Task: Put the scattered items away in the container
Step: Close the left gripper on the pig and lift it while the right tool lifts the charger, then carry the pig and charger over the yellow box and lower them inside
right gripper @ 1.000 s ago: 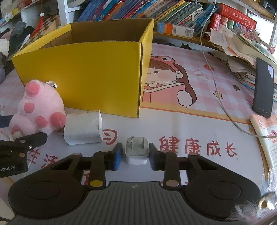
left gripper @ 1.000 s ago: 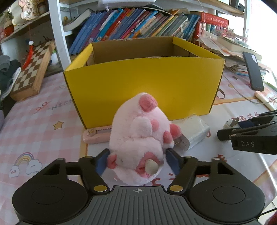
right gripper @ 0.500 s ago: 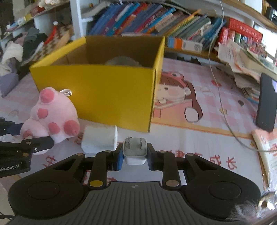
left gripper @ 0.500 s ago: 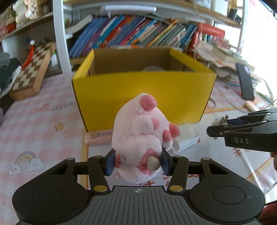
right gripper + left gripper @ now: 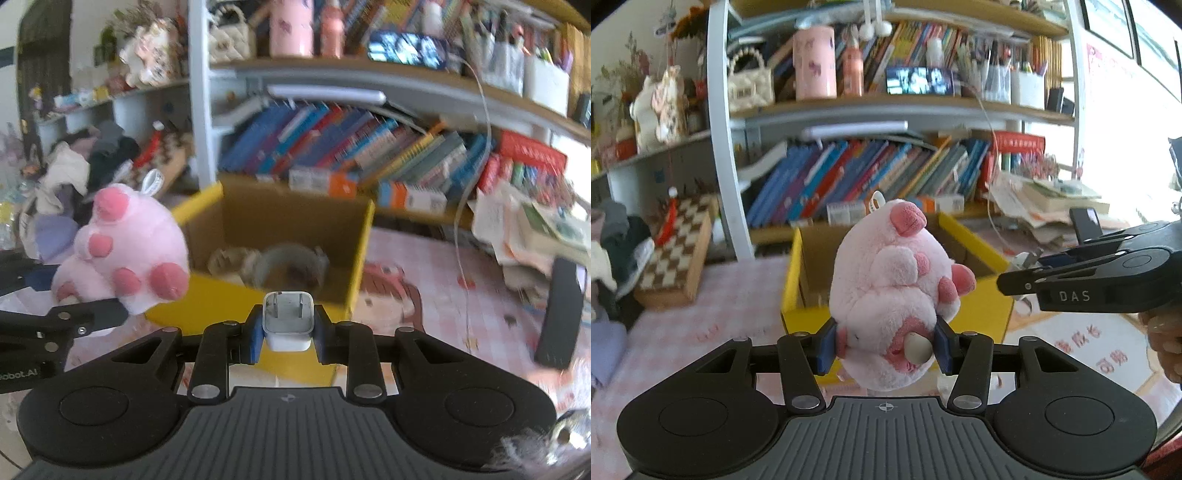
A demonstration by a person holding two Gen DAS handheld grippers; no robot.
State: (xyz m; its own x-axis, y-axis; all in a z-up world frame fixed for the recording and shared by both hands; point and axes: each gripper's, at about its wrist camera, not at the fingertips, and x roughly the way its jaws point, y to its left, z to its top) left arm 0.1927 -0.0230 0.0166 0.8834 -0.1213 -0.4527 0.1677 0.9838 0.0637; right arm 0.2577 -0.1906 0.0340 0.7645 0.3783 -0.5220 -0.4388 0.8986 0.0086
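Two loads in hand above the table. The left gripper (image 5: 885, 345) is clamped on the lower end of a pink plush toy (image 5: 886, 291), held just short of the near wall of the yellow box (image 5: 792, 273). The right gripper (image 5: 287, 330) pinches a white plug adapter (image 5: 287, 321), prongs facing forward, also just short of the box's near rim (image 5: 207, 291). Judged progress: partway; neither load is over the opening, so both remain to be carried forward and released inside. Ahead of the right gripper, blurred grey-brown objects (image 5: 280, 264) already lie on the box floor; their identity cannot be made out. The table below both grippers is mostly hidden, so any items left there cannot be counted. Motion blur softens the right view
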